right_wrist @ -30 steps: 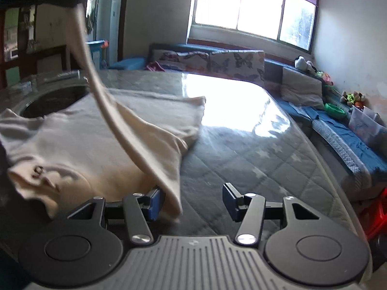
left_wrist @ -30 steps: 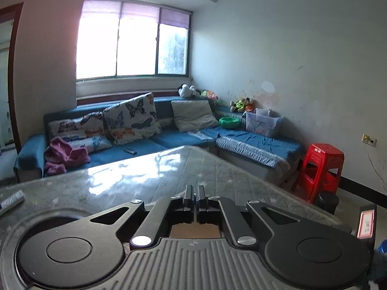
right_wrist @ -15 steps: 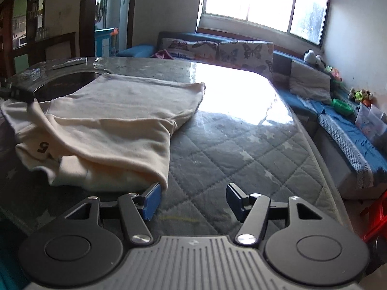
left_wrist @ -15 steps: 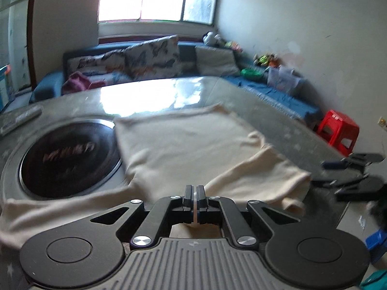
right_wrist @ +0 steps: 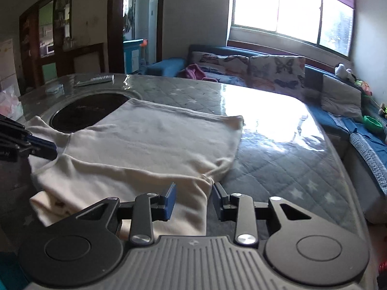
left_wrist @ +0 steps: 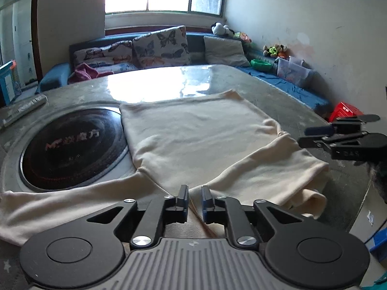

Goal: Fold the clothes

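A cream long-sleeved top (left_wrist: 193, 133) is lying flat on the quilted table cover (right_wrist: 278, 169), its body spreading toward the window side and one sleeve folding diagonally across the near part. The far left corner of the garment is overlapping the rim of the round black induction hob (left_wrist: 72, 145) that is set into the table; the hob is showing lettering on its glass. My left gripper (left_wrist: 194, 201) is hovering low over the near edge of the top, its jaws standing slightly apart with a narrow gap and a fold of fabric running beneath them; I am gripping nothing there. My right gripper (right_wrist: 192, 199) is hovering over the cuff end of the folded sleeve, its jaws standing wide apart, with cloth lying under the left finger (right_wrist: 169, 200) and bare table cover under the other. In the left wrist view, the right gripper is showing at the right border, beside the garment. A remote control (left_wrist: 24, 110) is lying on the table beyond the hob. Behind the table, a blue sofa (left_wrist: 58, 77) is carrying butterfly-print cushions (left_wrist: 162, 46) and a crumpled pink cloth (left_wrist: 83, 72). A red plastic stool (left_wrist: 346, 112) is standing by the wall.
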`<action>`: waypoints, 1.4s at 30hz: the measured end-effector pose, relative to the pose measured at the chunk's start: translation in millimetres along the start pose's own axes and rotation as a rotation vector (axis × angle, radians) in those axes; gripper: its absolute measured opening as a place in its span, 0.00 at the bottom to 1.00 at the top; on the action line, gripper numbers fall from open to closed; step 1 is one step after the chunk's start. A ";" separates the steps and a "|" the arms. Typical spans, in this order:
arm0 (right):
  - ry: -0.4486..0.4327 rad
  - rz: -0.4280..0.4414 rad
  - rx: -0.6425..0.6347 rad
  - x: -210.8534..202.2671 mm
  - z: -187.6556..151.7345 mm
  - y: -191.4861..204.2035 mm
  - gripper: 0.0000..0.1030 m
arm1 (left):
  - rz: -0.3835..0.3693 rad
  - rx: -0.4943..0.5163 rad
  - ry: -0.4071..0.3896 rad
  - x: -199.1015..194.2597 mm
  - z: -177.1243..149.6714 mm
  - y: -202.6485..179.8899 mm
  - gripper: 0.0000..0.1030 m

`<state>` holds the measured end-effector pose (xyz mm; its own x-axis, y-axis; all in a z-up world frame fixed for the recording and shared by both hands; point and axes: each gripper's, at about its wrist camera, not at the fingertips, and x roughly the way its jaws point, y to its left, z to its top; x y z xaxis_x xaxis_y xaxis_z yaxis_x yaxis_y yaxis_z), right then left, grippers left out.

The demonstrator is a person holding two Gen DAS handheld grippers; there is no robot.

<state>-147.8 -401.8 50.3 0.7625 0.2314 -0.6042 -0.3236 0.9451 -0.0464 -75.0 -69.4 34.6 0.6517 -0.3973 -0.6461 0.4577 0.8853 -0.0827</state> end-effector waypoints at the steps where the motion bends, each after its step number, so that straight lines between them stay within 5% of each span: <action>1: 0.004 0.000 -0.002 4.6 1.3 0.6 0.31 | -0.001 -0.001 0.005 2.9 -0.3 0.5 0.17; 5: 0.017 0.005 0.016 16.4 2.8 -0.9 0.31 | -0.002 0.011 0.003 8.3 1.3 0.0 0.26; 10: 0.024 0.010 0.044 28.2 0.6 -2.8 0.27 | 0.003 0.022 -0.019 9.0 9.4 -1.0 0.07; 19: 0.012 -0.045 0.149 36.4 -7.7 -15.7 0.21 | 0.012 0.042 -0.060 10.3 24.0 -2.7 0.06; 24: -0.001 -0.065 0.156 31.9 -5.0 -14.2 0.21 | 0.043 0.007 0.003 23.0 17.1 4.9 0.10; 32: -0.032 -0.029 0.092 33.9 4.5 -0.6 0.21 | 0.009 -0.012 -0.043 15.3 20.2 -2.1 0.10; 42: -0.020 -0.079 0.047 39.0 10.7 5.1 0.21 | 0.026 -0.057 0.032 25.1 4.4 6.9 0.12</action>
<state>-113.8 -385.5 35.0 0.7956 0.1600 -0.5843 -0.2357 0.9703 -0.0552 -52.8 -74.4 21.2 0.6433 -0.3665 -0.6722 0.4049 0.9080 -0.1076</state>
